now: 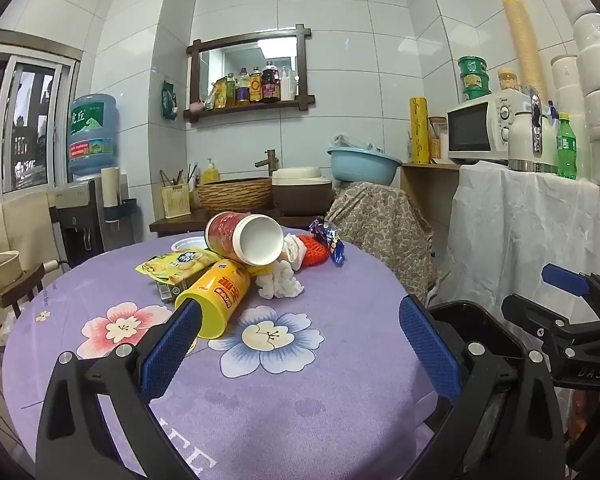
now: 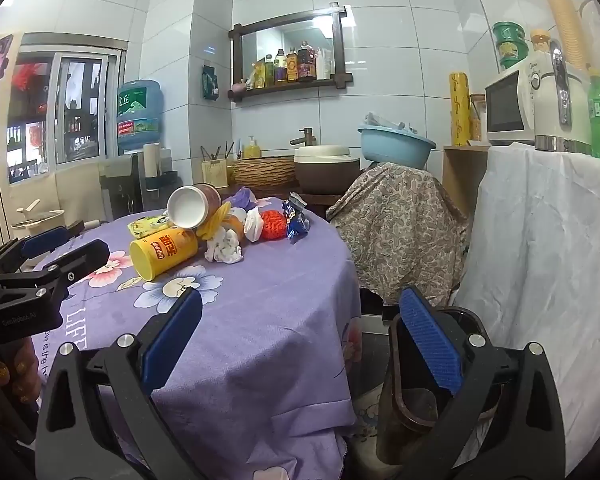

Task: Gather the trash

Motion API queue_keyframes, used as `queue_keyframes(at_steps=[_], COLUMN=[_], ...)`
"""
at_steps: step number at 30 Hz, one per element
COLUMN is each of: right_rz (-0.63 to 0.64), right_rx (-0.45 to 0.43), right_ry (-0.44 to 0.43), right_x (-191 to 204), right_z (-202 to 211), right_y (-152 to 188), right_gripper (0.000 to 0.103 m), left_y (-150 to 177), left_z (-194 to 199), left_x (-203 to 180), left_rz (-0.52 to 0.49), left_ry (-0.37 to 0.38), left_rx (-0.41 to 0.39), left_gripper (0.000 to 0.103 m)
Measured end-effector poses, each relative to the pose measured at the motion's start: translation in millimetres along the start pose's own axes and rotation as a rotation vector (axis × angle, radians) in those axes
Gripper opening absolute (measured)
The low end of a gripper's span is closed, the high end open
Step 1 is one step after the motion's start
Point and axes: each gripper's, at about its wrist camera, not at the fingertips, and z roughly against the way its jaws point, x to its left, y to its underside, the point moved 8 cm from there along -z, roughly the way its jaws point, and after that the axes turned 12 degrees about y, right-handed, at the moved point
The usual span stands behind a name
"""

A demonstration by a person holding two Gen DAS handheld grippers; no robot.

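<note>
Round table (image 1: 100, 280) covered by a purple cloth printed with flowers, seen from both wrist cameras. The trash lies in one heap on the far half of the tabletop. A yellow paper cup (image 1: 216, 300) lies on its side, its base toward the near edge. A red paper cup (image 1: 244, 240) rests on top of it, tilted, its white interior facing the cameras. Left of the cups lies a yellow-green snack wrapper (image 1: 176, 266), which partly covers a flattened green carton (image 1: 170, 290). A crumpled white tissue (image 1: 278, 282) touches the yellow cup on the right. Behind it stand a second white wad (image 2: 253, 222) and an orange-red mesh ball (image 1: 316, 252), with a blue foil wrapper (image 1: 332, 240) just beside the ball.

The left gripper (image 1: 300, 316) hangs over the near part of the table, its blue pads spread wide, with nothing between them; the left pad overlaps the yellow cup in the view, though contact cannot be judged. The right gripper (image 2: 300, 308) is off the table's right edge, its fingers equally wide and empty. A dark open bin (image 2: 428, 364) stands on the floor beside the table, below the right pad.
</note>
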Motion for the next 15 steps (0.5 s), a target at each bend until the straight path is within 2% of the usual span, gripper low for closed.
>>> queue_keyframes(at_steps=[15], right_rz=[-0.012], right_rx=[0.026], right_ry=[0.001], right_x=[-1.0], right_z=[-5.8], right_y=[5.2], right_gripper=[0.098], left_y=[-4.3], left_z=[1.2], left_x=[3.5], left_rz=[0.008], left_ry=[0.005], left_rx=[0.007], left_gripper=[0.098])
